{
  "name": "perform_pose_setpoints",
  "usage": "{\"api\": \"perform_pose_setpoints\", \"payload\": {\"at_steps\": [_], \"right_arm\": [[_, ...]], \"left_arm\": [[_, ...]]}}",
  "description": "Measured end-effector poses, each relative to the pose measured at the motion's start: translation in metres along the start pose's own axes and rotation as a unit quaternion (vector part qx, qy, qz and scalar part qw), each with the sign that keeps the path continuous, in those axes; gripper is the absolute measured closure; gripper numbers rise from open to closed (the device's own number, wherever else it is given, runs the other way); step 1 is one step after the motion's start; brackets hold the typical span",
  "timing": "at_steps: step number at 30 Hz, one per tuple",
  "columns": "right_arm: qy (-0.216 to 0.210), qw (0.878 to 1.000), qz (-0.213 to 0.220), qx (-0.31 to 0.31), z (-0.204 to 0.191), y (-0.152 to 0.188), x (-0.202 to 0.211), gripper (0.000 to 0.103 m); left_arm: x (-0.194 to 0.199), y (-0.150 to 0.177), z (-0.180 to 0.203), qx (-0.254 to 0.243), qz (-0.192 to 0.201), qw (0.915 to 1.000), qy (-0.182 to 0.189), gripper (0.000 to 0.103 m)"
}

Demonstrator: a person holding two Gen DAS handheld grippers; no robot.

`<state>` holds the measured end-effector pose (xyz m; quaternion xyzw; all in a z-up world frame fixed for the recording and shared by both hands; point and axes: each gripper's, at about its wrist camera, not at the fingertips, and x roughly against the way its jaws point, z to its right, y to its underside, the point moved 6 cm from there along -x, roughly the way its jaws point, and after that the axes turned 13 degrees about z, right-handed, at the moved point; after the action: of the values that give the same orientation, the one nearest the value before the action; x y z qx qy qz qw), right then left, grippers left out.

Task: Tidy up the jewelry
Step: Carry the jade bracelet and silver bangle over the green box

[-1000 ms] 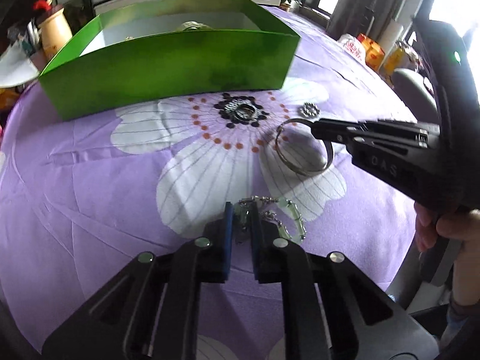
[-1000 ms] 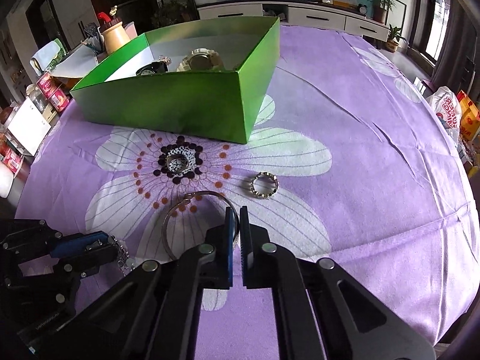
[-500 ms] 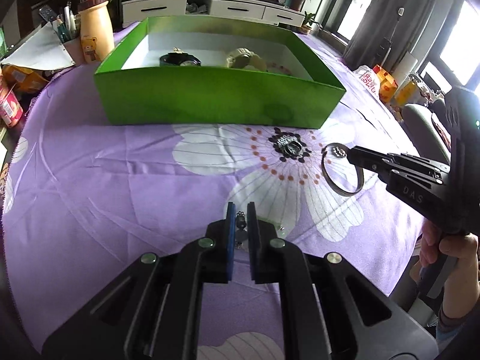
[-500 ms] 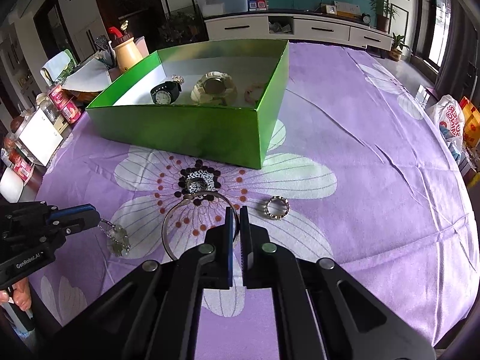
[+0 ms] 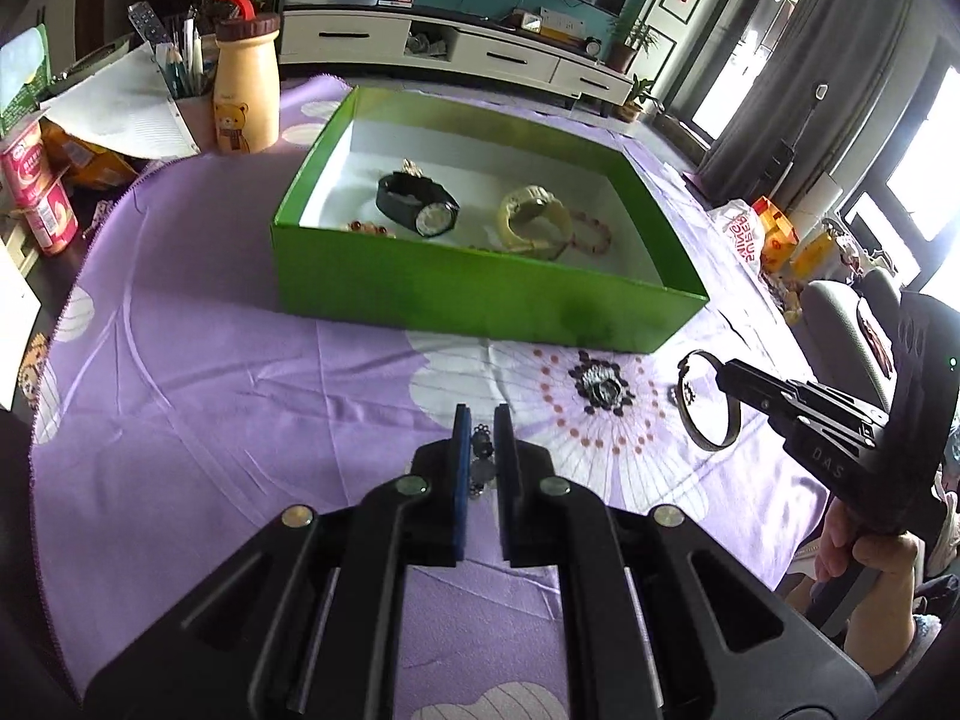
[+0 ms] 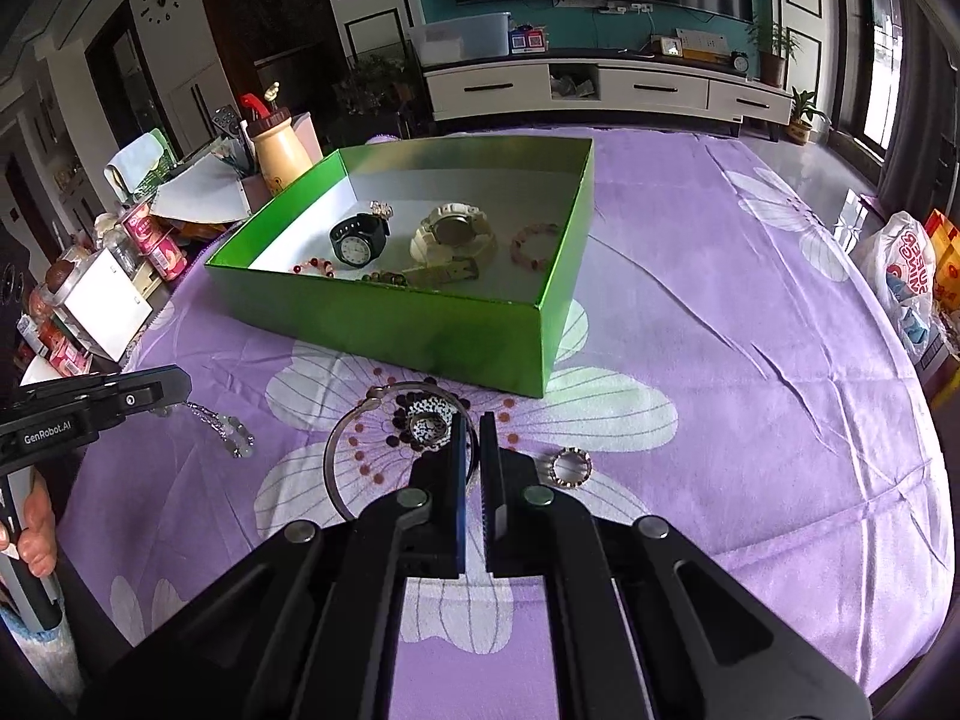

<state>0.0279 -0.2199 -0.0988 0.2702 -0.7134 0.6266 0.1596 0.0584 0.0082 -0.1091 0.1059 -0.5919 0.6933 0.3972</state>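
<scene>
Both grippers have lifted: beaded chain (image 6: 225, 429), thin metal bangle (image 6: 366, 450).

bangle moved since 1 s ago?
Yes. The bangle, gripped by the right gripper, has come up off the cloth and closer to the green box, which stays put.

The left gripper (image 5: 478, 432) hovers in front of the green rectangular cardboard box (image 5: 480, 294), black fingers clamped on a pale beaded chain bracelet (image 6: 231, 429) that dangles. The right gripper (image 6: 471, 438), to its right and also before the box, pinches a thin silver metal bangle (image 6: 360, 438). A bare hand (image 5: 864, 552) grips its handle.
</scene>
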Motion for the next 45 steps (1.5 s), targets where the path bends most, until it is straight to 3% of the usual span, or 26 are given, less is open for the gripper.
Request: {"api": "perform_pose_setpoints", "payload": {"at_steps": [6,15,28,45], "right_arm": [[-0.002,1.000,0.021,0.007,-0.003,-0.021,0.003,0.099],[0.001,0.998,0.058,0.005,0.001,-0.064,0.001,0.099],[0.010,0.998,0.066,0.013,0.010,-0.101,-0.023,0.099],[0.029,0.998,0.052,0.011,0.032,-0.124,-0.075,0.099]], "left_arm": [[0.001,-0.021,-0.001,-0.006,0.013,0.9999,-0.010,0.096],[0.000,-0.079,0.000,-0.009,0.049,0.9987,-0.015,0.096],[-0.035,-0.145,0.008,-0.010,0.056,0.9981,-0.024,0.096],[-0.114,-0.162,0.023,-0.029,0.022,0.9985,-0.041,0.096]]}}
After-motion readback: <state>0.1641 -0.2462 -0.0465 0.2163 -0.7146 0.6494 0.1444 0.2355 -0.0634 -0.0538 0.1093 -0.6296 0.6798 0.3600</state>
